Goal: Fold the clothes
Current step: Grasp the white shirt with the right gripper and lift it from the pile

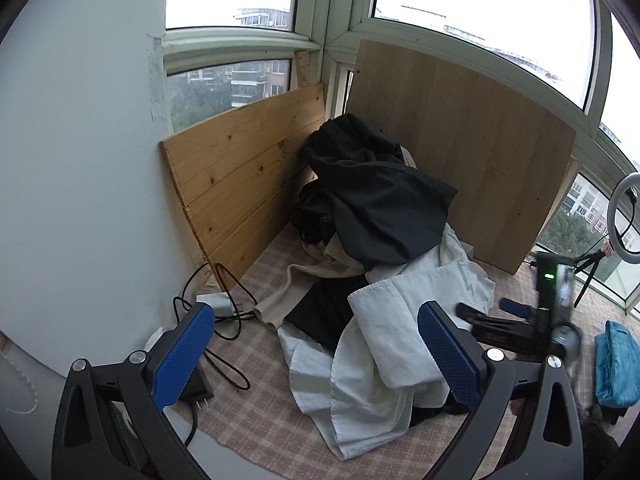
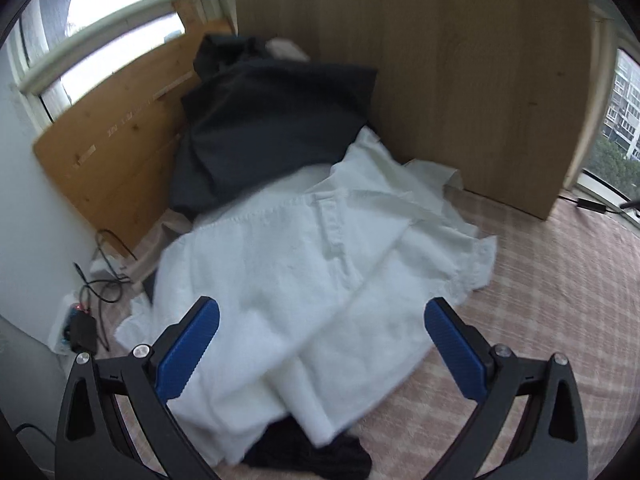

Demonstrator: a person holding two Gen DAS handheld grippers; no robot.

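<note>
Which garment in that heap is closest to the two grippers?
The white garment, spread at the front of the heap right under both open grippers. The dark garment is piled further back against the wooden boards.

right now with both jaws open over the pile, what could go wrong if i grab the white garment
The white garment lies over dark cloth, so a deep pinch may lift both layers. The dark garment behind overlaps its far edge and could be dragged off the heap. Cables and a charger sit near the left gripper; a wide sweep might snag them.
</note>
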